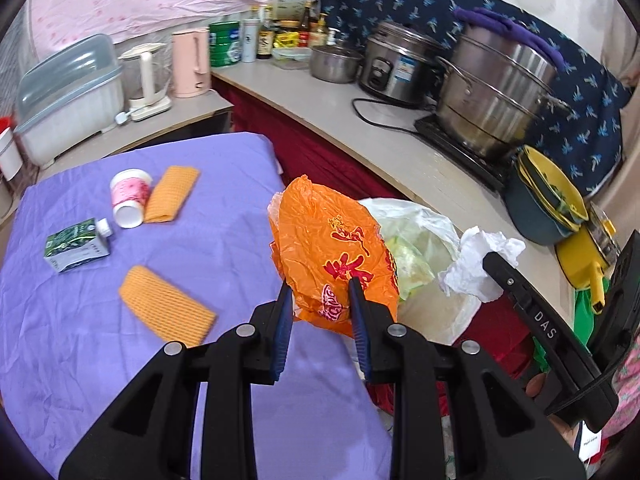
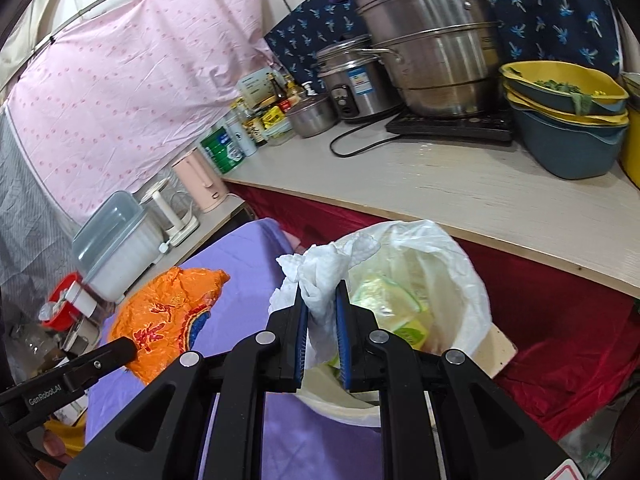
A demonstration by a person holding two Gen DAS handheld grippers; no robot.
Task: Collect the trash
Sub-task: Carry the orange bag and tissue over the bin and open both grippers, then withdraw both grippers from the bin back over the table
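**Both grippers carried trash beside the lined bin**

The left gripper (image 1: 320, 280) had its jaws nearly closed on an orange bag (image 1: 332, 248), pinching the crumpled plastic by its lower edge and holding it up over the right edge of the purple cloth (image 1: 200, 248) that covered the tabletop. The right gripper (image 2: 322, 292) had its jaws closed tight on a white tissue (image 2: 320, 272), which bunched out above the pads (image 2: 301, 328) and hung just over the near rim of the bin (image 2: 432, 280). The bin stood off the tabletop's right edge, lined with a white bag and already holding pale green scraps.

On the cloth, well apart from the bag, lay a tipped cup (image 1: 130, 198), a small green carton (image 1: 76, 244) on its side, and two folded orange rags (image 1: 166, 308). Behind ran a pale counter (image 1: 320, 108) with steel pots and stacked bowls.
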